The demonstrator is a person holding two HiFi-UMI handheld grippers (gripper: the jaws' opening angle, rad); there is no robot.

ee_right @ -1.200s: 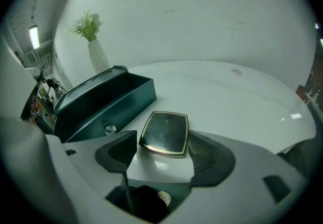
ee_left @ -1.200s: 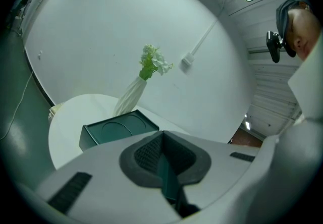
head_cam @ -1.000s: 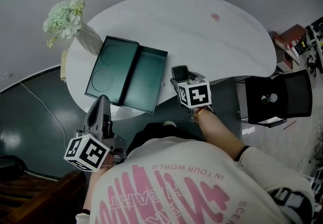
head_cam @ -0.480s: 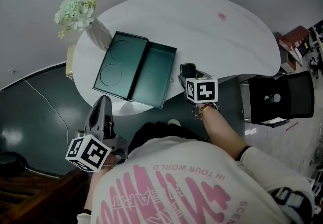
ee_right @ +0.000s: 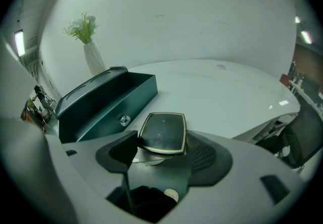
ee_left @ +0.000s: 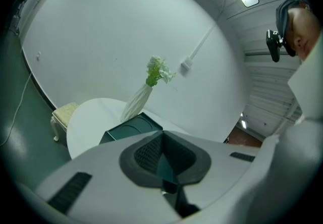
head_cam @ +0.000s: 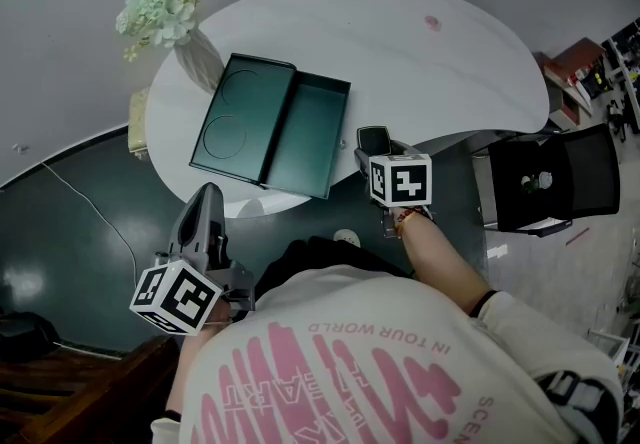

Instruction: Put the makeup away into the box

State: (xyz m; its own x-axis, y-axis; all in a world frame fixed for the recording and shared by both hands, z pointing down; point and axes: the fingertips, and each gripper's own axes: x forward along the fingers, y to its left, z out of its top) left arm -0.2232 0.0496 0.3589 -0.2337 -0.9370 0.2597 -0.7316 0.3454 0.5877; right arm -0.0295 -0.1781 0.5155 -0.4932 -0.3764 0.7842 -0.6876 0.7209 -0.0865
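Far left: a small cream cushioned stool (head_cam: 138, 122) stands on the dark floor against the rim of the white kidney-shaped desk (head_cam: 420, 82). On the desk's left end stands a white ribbed vase (head_cam: 200, 60) with pale green flowers (head_cam: 160, 7).

Left gripper (head_cam: 207, 194): held off the desk, over the floor at its near left edge, pointing towards the vase. The pads are clenched together with nothing between them.

Dark green rectangular box (head_cam: 305, 132): on the left half of the desk, lying open. The lid (head_cam: 235, 117), with two round recesses, is folded flat to the left beside the vase. The tray holds nothing. A small round clasp (ee_right: 124, 119) sits on the tray's front wall.

Right gripper (head_cam: 375, 147): at the near edge of the desk, just right of the box's near right corner, tilted downward. It is grasping a dark rounded-square makeup compact with a gold rim (ee_right: 162, 132), one pad at each side edge. The compact lies flat between the pads, clear of the box.

Further right: a small pink mark (head_cam: 432, 22) on the far side of the desk. A black chair (head_cam: 550, 187) stands off the desk's right end
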